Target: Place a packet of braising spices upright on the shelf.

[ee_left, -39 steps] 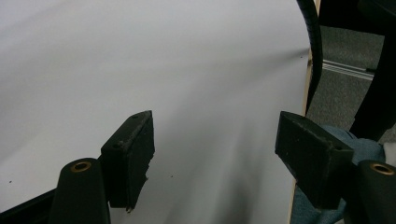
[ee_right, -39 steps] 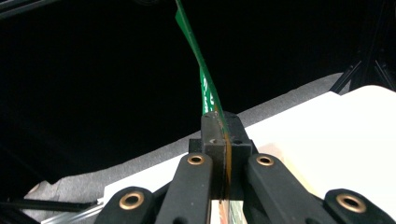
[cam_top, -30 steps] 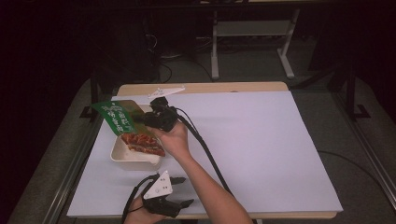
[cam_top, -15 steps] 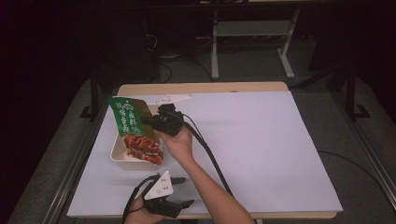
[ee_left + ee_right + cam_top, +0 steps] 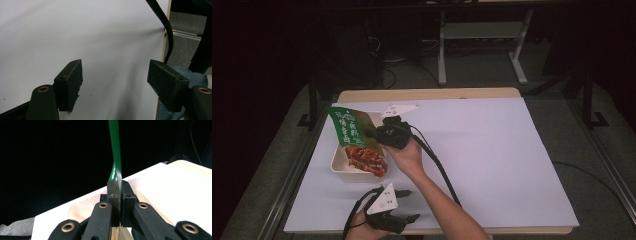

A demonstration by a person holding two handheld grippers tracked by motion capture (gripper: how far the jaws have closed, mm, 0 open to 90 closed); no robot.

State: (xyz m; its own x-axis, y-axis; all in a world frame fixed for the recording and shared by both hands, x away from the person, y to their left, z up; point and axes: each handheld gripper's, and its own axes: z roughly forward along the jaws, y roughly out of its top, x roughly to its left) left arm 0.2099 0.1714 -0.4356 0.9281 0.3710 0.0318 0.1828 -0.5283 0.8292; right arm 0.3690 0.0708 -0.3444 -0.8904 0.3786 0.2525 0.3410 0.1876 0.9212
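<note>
Now upended, the green printed foil pouch [image 5: 346, 126] hangs above the cream plastic tray [image 5: 340, 166], right gripper [image 5: 379, 134] clamped on its edge; it has swung upright within a second. Red food [image 5: 366, 159] fills the tray, suggesting emptying is nearly finished. Left gripper [image 5: 404, 205] idles, jaws wide.

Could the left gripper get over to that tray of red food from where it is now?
Probably yes. The left gripper sits open near the table's front edge, and the stretch of white table between it and the tray looks bare. The right gripper, holding the green packet above the tray, might crowd it.
</note>
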